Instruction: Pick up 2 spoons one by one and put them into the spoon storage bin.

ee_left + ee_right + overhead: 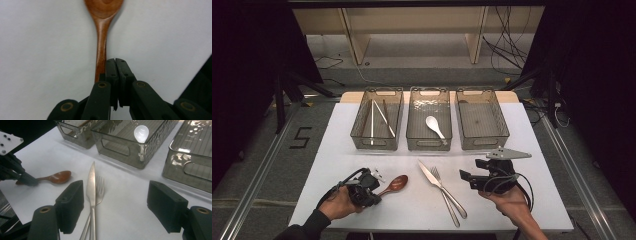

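A brown wooden spoon [396, 184] lies on the white table near its front left, bowl pointing right. My left gripper [379, 192] is shut, its tips resting beside the spoon's handle. In the left gripper view the closed jaws [115, 61] sit just right of the handle [100, 50], with nothing between them. A steel knife [429, 174] and fork [445, 192] lie side by side in the middle. My right gripper [468, 180] stands open just right of them; the knife [91, 187] and fork [100, 185] lie ahead of its spread jaws [116, 192].
Three clear bins stand in a row at the back: the left one [360, 125] holds chopsticks, the middle one [411, 125] a white spoon [434, 125], the right one [502, 122] nothing. The table's front edge [422, 229] is close to both hands.
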`<state>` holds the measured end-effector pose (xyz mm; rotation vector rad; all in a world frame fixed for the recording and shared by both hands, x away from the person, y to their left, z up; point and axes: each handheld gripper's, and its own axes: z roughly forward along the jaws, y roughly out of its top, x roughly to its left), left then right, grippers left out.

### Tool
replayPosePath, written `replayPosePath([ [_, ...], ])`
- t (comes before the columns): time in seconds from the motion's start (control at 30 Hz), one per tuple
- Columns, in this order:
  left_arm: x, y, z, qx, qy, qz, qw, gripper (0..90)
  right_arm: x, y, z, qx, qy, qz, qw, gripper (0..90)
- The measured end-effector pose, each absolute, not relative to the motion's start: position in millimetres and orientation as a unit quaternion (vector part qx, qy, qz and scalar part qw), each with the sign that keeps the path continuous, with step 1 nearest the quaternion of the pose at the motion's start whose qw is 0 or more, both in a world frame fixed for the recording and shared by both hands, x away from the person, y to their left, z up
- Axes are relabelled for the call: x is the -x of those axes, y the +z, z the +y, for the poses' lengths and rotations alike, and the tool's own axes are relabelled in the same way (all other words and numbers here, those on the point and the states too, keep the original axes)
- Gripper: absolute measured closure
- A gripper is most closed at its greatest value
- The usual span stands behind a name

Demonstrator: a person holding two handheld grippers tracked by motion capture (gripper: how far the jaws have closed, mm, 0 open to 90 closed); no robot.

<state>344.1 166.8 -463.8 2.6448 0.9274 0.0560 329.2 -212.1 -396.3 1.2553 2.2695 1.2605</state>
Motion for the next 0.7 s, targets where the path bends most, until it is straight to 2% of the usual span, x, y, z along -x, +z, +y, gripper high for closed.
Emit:
replayPosePath([
  [0.27, -350, -463, 174, -0.924, 0.034, 0.337, 0.176, 87.1, -329, -395, -212, -0.430, 0.436, 0.780, 0.128, 30.6],
  [0.37, -348, -458, 173, -0.921, 0.032, 0.335, 0.196, 83.1, -329, -395, -212, -0.431, 0.436, 0.780, 0.127, 30.6],
  [0.53, -351, -444, 172, -0.912, 0.061, 0.343, 0.217, 52.6, -329, -395, -212, -0.430, 0.436, 0.780, 0.128, 30.6],
  [0.63, -354, -441, 172, -0.906, 0.071, 0.352, 0.225, 39.4, -329, -395, -212, -0.430, 0.436, 0.780, 0.128, 30.6],
  [0.7, -358, -441, 170, -0.904, 0.070, 0.355, 0.226, 34.0, -329, -396, -211, -0.430, 0.436, 0.780, 0.127, 30.6],
])
